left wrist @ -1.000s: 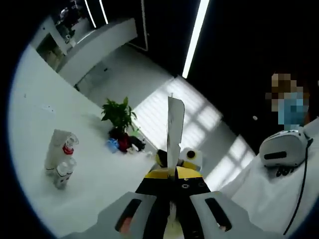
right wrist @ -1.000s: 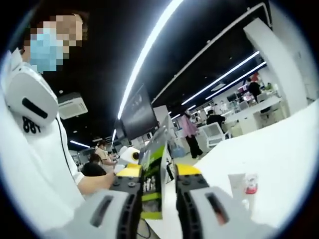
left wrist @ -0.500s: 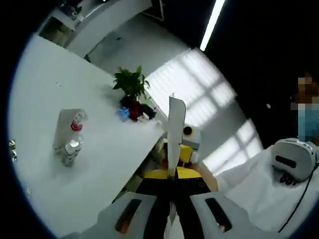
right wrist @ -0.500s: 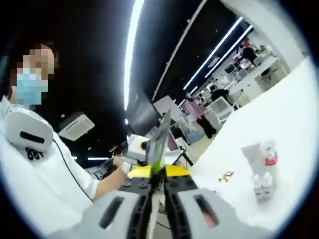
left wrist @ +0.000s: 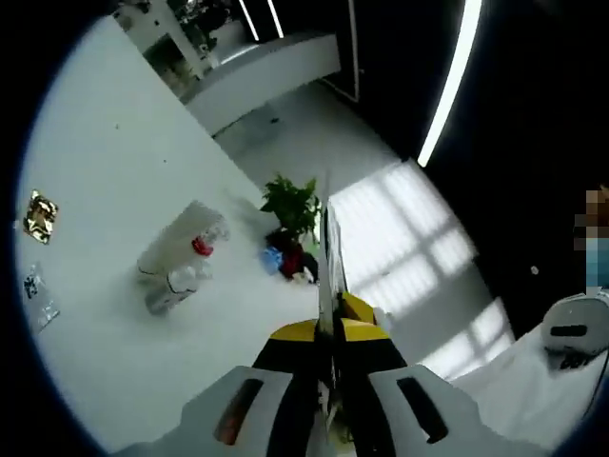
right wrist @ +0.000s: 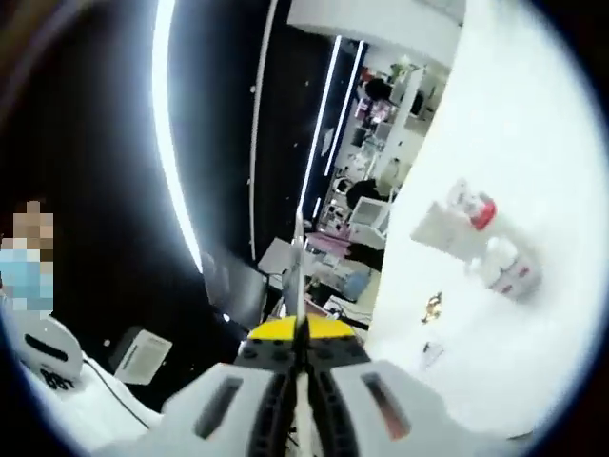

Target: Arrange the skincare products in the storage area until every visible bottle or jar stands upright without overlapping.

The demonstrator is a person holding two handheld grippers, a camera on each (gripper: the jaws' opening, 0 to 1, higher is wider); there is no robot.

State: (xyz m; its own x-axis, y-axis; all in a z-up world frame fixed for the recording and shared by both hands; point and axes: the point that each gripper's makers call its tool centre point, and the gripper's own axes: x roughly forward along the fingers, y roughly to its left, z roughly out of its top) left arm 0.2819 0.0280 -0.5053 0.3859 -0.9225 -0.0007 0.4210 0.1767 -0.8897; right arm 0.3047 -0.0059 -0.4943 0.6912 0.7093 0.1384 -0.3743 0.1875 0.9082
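While raised off table (left wrist: 114, 190), both tongs (left wrist: 328, 328) clamped.

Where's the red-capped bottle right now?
In the left gripper view, the red-capped bottle stands left of centre on the white table, beside a white tube.

One white tube (left wrist: 176, 249), one red-capped bottle (left wrist: 203, 245) and one clear bottle (left wrist: 171, 288) are clustering together on the bench (left wrist: 114, 190), one gold wrapper (left wrist: 40, 215) is lying apart from them, one potted plant (left wrist: 290, 204) is standing at the far edge
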